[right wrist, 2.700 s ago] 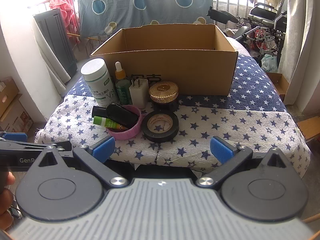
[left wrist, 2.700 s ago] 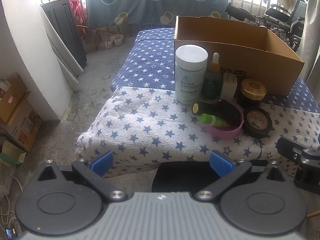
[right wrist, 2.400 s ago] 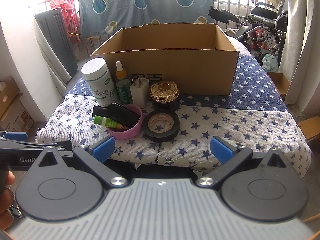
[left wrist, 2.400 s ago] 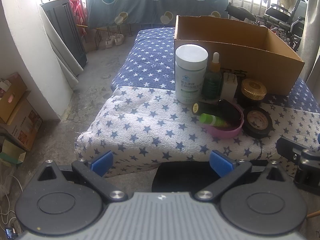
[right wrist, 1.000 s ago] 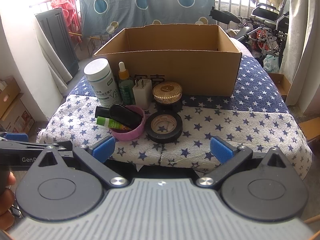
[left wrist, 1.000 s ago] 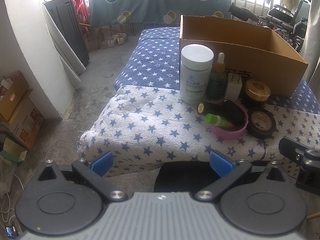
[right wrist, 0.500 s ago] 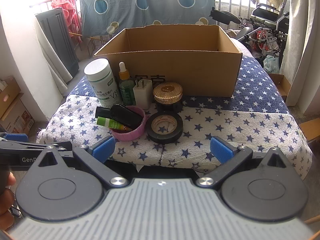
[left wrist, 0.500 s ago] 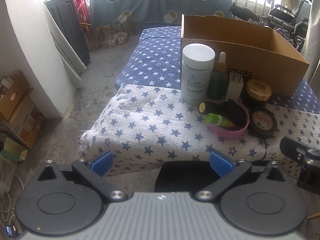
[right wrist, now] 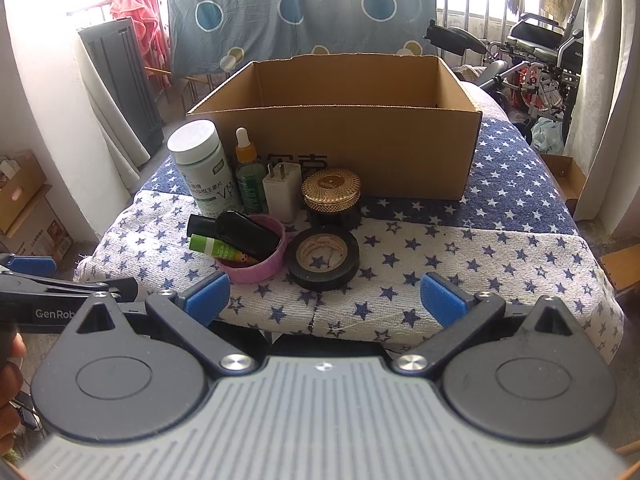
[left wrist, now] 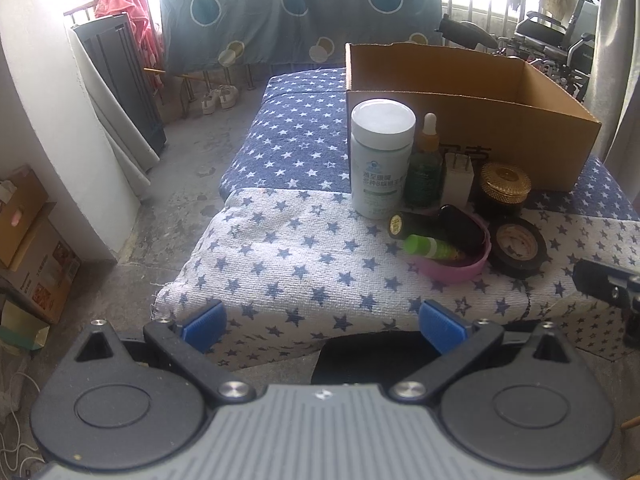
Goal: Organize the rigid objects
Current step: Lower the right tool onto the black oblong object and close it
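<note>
The words on the big white bottle (right wrist: 202, 168) are too small to read. The inside floor of the cardboard box (right wrist: 352, 148) is hidden by its front wall. In the pink bowl (right wrist: 256, 258) the things lie on top of each other, so parts of them are covered. In the left view the right claw is cut off at the picture's edge.

The left claw (left wrist: 322, 322) is spread wide and holds nothing. It hangs in front of the near edge of the star blanket (left wrist: 288, 252), touching nothing. The right claw (right wrist: 324, 294) is spread wide too, with nothing in it, just in front of the black tape roll (right wrist: 322, 257).

Ahead of the right claw stand one white bottle, one green dropper bottle (right wrist: 249, 178), one white plug (right wrist: 282, 192) and one jar with a gold lid (right wrist: 331, 196), in a row just before the one box. Nearer the claw sit one pink bowl and one tape roll. The bowl holds one green tube (right wrist: 210, 245), one black tube (right wrist: 201, 225) and one shiny black thing (right wrist: 246, 234).
</note>
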A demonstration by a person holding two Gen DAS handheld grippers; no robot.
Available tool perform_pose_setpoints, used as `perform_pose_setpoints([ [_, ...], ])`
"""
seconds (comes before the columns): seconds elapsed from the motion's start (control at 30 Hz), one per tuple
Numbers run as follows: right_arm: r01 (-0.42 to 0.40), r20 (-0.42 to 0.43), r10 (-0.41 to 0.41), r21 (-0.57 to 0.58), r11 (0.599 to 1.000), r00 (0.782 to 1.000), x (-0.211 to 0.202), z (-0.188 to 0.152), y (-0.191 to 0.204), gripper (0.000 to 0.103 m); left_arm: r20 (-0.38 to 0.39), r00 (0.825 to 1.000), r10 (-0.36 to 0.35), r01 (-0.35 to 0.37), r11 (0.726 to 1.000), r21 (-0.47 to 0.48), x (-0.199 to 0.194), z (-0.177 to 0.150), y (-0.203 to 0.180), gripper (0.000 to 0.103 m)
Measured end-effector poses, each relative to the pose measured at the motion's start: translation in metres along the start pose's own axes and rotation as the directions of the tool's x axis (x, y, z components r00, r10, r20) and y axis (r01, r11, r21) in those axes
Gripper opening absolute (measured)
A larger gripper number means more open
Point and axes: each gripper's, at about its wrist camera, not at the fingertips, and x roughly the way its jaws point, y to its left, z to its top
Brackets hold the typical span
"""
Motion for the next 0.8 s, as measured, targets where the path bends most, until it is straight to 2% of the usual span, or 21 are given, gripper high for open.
perform_pose_setpoints([
  [0.1,-0.059,0.059,0.058,0.009,0.998,0.997,-0.006,0.007,-0.01,0.102,0.054,0.998,-0.044,0.041,0.998,0.057,-0.003,0.002,0.0,0.102],
  [0.23,-0.143,0.128,0.144,-0.016,0.99,0.981,-0.009,0.02,-0.014,0.102,0.116,0.984,-0.137,0.127,0.988,0.087,-0.008,0.007,0.007,0.099],
  [0.3,-0.188,0.14,0.192,-0.044,0.981,0.971,-0.007,0.027,-0.011,0.102,0.127,0.973,-0.192,0.181,0.979,0.094,-0.007,0.012,0.009,0.093],
  [0.47,-0.318,0.11,0.33,-0.11,0.942,0.938,0.011,0.044,-0.001,0.1,0.095,0.949,-0.301,0.284,0.946,0.157,0.0,0.023,-0.002,0.063],
  [0.57,-0.381,0.062,0.395,-0.16,0.91,0.917,0.028,0.054,0.003,0.089,0.07,0.934,-0.349,0.328,0.92,0.217,0.006,0.023,-0.016,0.056],
  [0.67,-0.422,-0.023,0.426,-0.19,0.887,0.905,0.053,0.063,0.005,0.069,0.041,0.924,-0.38,0.359,0.899,0.251,0.014,0.023,-0.031,0.037],
  [0.7,-0.438,-0.059,0.435,-0.195,0.878,0.899,0.065,0.064,0.005,0.061,0.031,0.922,-0.387,0.368,0.896,0.249,0.018,0.024,-0.034,0.034],
  [0.77,-0.469,-0.123,0.453,-0.203,0.86,0.883,0.084,0.067,0.007,0.049,0.0,0.915,-0.404,0.393,0.89,0.231,0.028,0.025,-0.039,0.023],
  [0.8,-0.48,-0.147,0.458,-0.209,0.852,0.877,0.092,0.068,0.008,0.047,-0.01,0.913,-0.409,0.4,0.888,0.226,0.032,0.026,-0.041,0.021],
])
